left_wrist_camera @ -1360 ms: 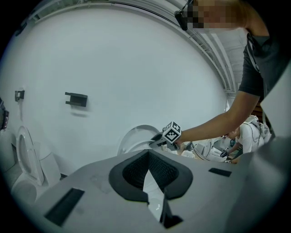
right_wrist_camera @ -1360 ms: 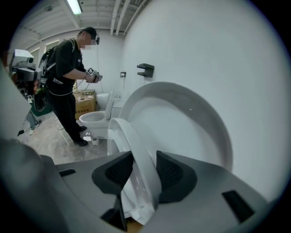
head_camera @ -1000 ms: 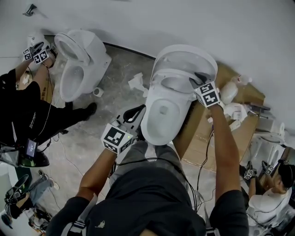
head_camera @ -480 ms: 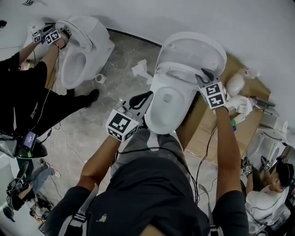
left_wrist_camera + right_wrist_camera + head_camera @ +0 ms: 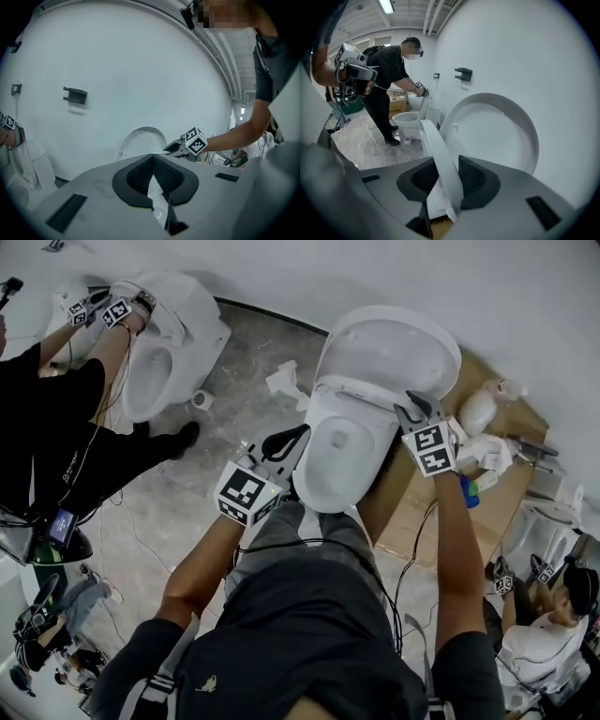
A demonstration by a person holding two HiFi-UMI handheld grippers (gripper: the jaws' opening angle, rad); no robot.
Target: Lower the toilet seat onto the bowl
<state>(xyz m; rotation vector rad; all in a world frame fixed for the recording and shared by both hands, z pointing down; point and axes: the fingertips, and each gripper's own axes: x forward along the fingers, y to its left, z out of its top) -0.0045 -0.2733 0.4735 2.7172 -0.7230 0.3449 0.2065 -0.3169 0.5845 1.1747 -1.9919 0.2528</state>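
- Concrete floor (image 5: pixel 211 484) against a white wall (image 5: pixel 281 268); the toilet bowl (image 5: pixel 342 460) stands in the middle of the head view and serves as the landmark for all positions below.
- Lid (image 5: pixel 394 348): raised behind the bowl, leaning back towards the wall.
- Toilet seat (image 5: pixel 438 154): lifted off the bowl and held at a tilt between the bowl and the lid, clear of both at its free edge. The right gripper view shows a gap between seat and lid.
- Right gripper (image 5: pixel 412 407): at the bowl's right rear, its jaws pinching the seat's rim, one pad on each face of the ring.
- Left gripper (image 5: pixel 284 442): just beside the bowl's left flank, jaws drawn together at the tips and holding nothing. The white showing in the narrow slit between its pads appears to be the toilet beyond.
- Cardboard (image 5: pixel 412 512): flattened on the floor to the right of the bowl.
- Second toilet (image 5: pixel 164 352) and another person (image 5: pixel 56 427): well to the left of the bowl, not part of this task.
- Progress, as judged: the seat is gripped and partway down. What remains is the last stretch of the swing, resting the seat flat on the bowl's rim, and releasing it.
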